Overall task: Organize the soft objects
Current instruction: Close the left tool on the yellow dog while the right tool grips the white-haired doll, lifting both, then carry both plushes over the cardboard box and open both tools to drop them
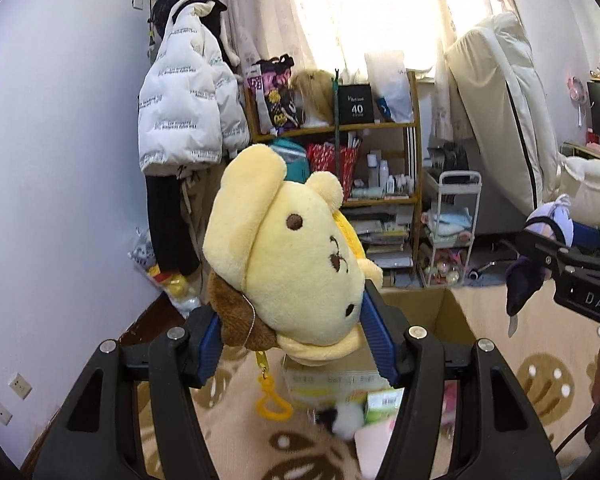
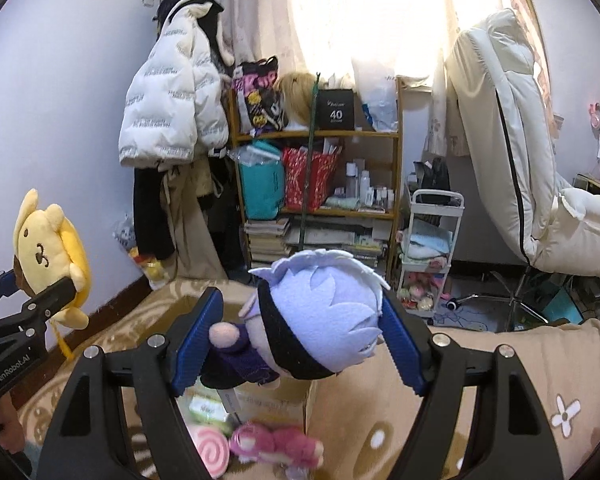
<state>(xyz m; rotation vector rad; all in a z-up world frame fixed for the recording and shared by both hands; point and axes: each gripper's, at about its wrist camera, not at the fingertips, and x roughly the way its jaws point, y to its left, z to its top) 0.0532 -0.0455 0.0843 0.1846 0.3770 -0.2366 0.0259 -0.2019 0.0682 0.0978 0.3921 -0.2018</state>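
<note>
Soft toys: two are held up in the air above a cardboard box (image 1: 440,312), one in each hand-held gripper.
Yellow dog toy (image 1: 296,264): clamped at the head between the blue pads (image 1: 380,344) of the left hand-held gripper (image 1: 296,344); its face is turned sideways, a brown cap (image 1: 236,312) sits against the left pad, and a yellow plastic clip (image 1: 274,400) dangles below on a short chain.
Left hand-held gripper: closed partway, both pads pressing the plush head; in the right wrist view it appears at the left edge, lifting the same toy (image 2: 48,248) in front of the wall.
Purple-haired doll (image 2: 324,320): lies on its side between the pads of the right hand-held gripper (image 2: 300,340), pale lilac hair facing up, dark purple clothes and a pink hand (image 2: 224,334) toward the left pad.
Right hand-held gripper: closed partway on the doll; in the left wrist view it enters from the right edge with the doll (image 1: 540,240) in its grip.
Box: open, standing on a beige patterned bedspread (image 2: 500,380) directly under both toys; its contents are blurred, though a pink plush (image 2: 276,444) and a pink swirl piece (image 2: 210,450) show.
Background: a wooden shelf (image 2: 320,132) with bags and bottles, a white puffer jacket (image 2: 164,108) hanging beside it, and a white chair (image 2: 512,140) to the right.
</note>
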